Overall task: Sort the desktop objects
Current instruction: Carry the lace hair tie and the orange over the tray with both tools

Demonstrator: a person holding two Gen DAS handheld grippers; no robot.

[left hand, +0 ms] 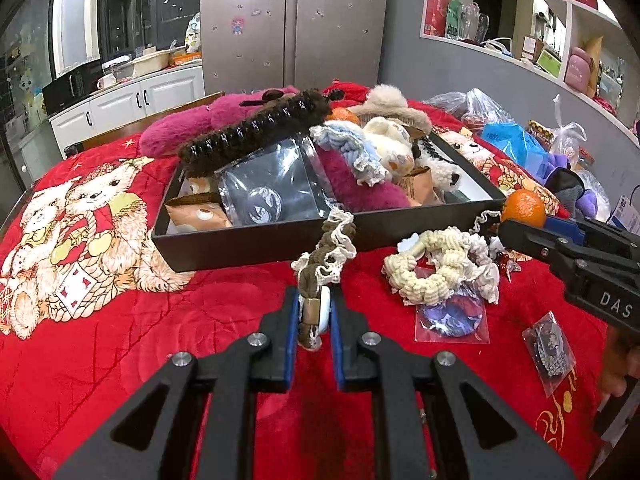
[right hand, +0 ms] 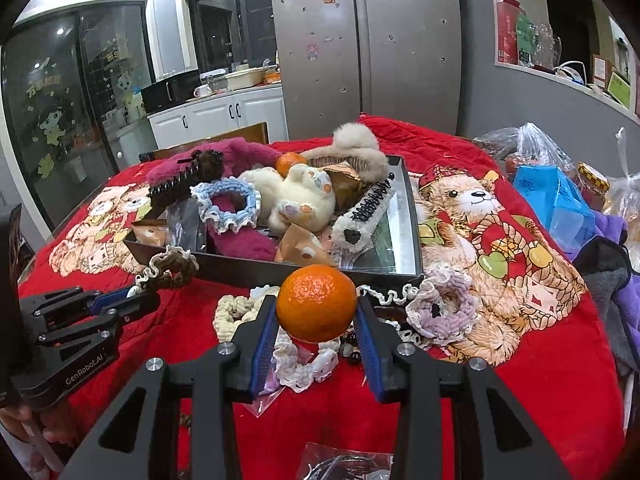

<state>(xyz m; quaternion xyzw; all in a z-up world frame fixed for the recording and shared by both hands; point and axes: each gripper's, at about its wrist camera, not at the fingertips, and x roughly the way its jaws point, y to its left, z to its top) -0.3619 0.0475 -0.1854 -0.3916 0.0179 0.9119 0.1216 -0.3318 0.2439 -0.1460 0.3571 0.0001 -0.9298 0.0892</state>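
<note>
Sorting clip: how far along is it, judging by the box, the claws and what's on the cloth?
Done: the black shallow box already holds plush clips and scrunchies. In hand: the left claw grips a brown lace-trimmed scrunchie; the right claw holds an orange mandarin. Left: a cream knitted scrunchie and a lilac scrunchie.

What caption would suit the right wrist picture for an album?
Fingers holding an orange before a black tray heaped with scrunchies and plush clips.

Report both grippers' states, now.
Left gripper: shut on the brown scrunchie.
Right gripper: shut on the orange.
</note>
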